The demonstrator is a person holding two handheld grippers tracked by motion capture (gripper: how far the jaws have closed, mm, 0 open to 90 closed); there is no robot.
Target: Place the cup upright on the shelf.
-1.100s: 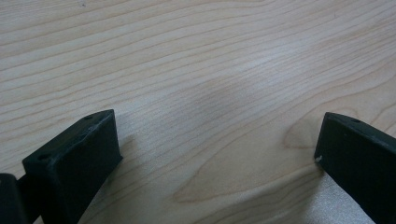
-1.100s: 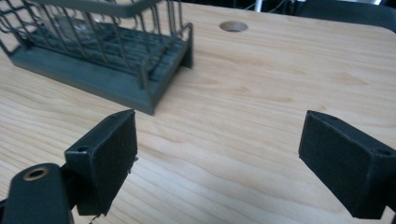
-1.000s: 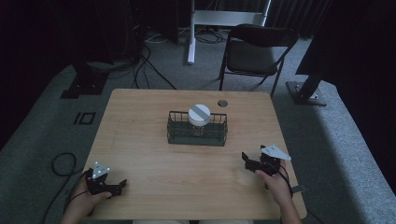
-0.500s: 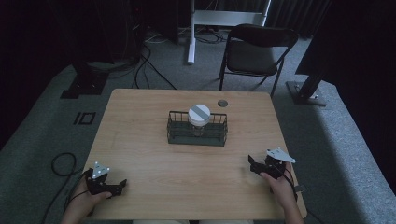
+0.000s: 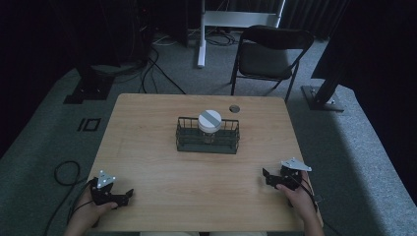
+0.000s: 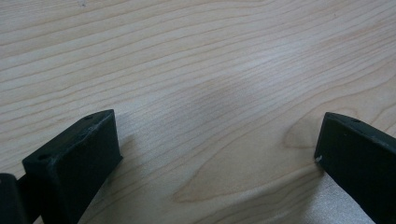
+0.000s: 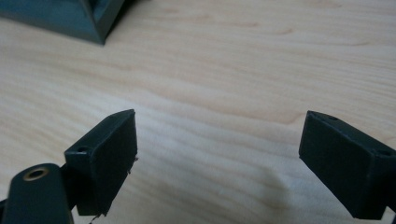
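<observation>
A dark wire basket (image 5: 208, 143) stands in the middle of the wooden table (image 5: 147, 137), with a jar with a white lid (image 5: 210, 120) upright inside it. My left gripper (image 5: 129, 193) rests near the front left corner, held by a hand, its jaws wide apart over bare wood (image 6: 215, 93). My right gripper (image 5: 265, 175) sits near the front right edge, also open, with nothing between its jaws. A dark corner of the basket (image 7: 74, 18) shows at the top left of the right gripper view.
A small round hole or grommet (image 5: 234, 108) lies in the table behind the basket. A folding chair (image 5: 268, 54) stands beyond the far edge, and cables (image 5: 64, 172) lie on the floor at left. Dark stands flank the table.
My right gripper has drawn back toward the front right edge of the table and lowered. The left gripper has stayed put.
</observation>
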